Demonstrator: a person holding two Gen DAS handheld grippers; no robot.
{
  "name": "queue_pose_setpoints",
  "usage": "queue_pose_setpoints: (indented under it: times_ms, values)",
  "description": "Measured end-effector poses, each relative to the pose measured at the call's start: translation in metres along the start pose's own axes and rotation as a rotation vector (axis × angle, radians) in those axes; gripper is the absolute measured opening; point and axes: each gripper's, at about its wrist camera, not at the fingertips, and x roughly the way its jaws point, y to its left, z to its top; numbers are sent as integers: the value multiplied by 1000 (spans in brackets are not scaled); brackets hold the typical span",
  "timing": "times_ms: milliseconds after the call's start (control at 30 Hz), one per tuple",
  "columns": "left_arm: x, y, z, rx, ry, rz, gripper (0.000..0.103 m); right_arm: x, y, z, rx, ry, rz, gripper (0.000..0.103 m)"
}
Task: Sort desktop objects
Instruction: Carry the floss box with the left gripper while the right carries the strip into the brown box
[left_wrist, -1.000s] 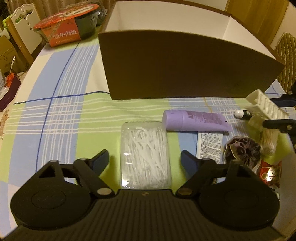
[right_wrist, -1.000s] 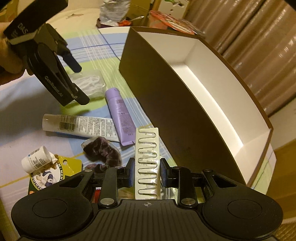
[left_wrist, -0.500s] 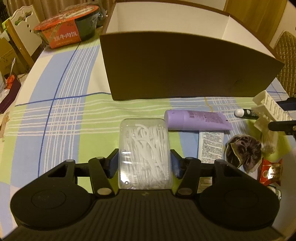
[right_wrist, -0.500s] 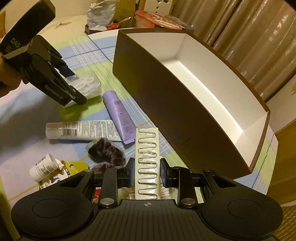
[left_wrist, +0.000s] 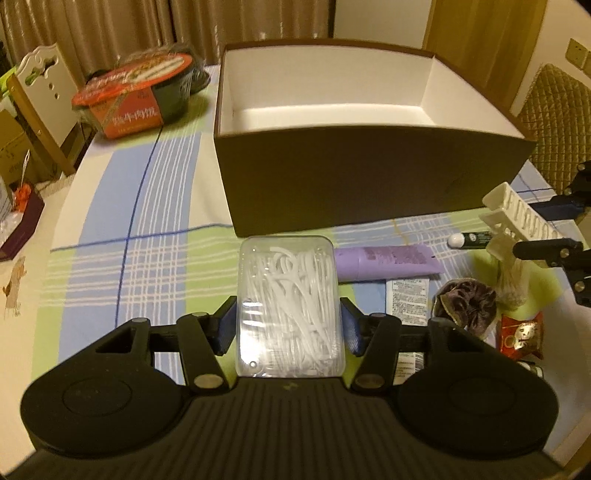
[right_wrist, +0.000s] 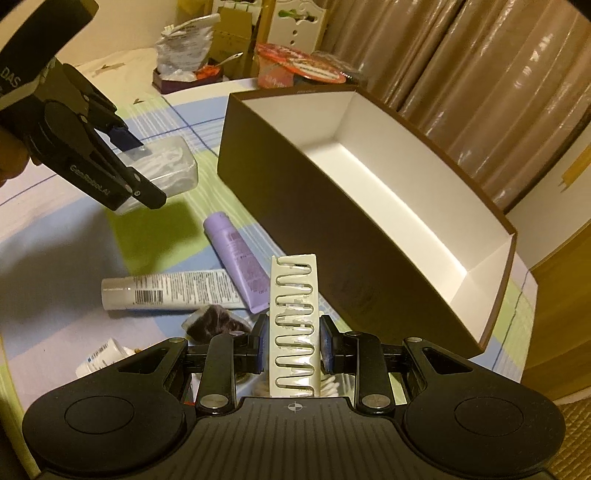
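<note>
- Left gripper (left_wrist: 288, 326): fingers clamped on both long sides of the floss box (left_wrist: 290, 306), a clear case full of white picks.
- In the right view the floss box (right_wrist: 162, 173) hangs off the cloth, tilted, shadow underneath; left gripper (right_wrist: 136, 166) sits at upper left.
- Right gripper (right_wrist: 291, 349): pads pinched on the clip (right_wrist: 294, 325), a cream zigzag hair clip, held flat and pointing forward.
- From the left view the clip (left_wrist: 521, 221) is at the right edge, near the box's right front corner, raised off the table.
- Box (left_wrist: 369, 177): brown outside, white inside, open top, nothing visible in it. It stands just behind the floss box.
- On the tablecloth (left_wrist: 147, 240): purple tube (right_wrist: 238, 254) beside the box wall, white tube (right_wrist: 170, 290) crossing under its tail.
- Scrunchie (right_wrist: 218, 321), dark purple, just left of my right fingers.
- Small white bottle (right_wrist: 99, 358) at lower left, partly hidden by the gripper body.
- Marker (left_wrist: 469, 239) lies behind the purple tube's crimped end; red packet (left_wrist: 521, 334) at the right edge.
- Noodle bowl (left_wrist: 136, 99) at the far left corner, well apart from the rest.
</note>
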Motion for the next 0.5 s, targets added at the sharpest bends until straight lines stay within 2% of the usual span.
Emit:
queue_pose_setpoints:
  times_ms: [333, 500]
  values:
    - [-24, -2, 25, 97, -95, -75, 52, -19, 4, 19, 73, -35, -99, 27]
    - [-43, -7, 47, 150, -167, -117, 52, -37, -7, 32, 143, -89, -142, 27]
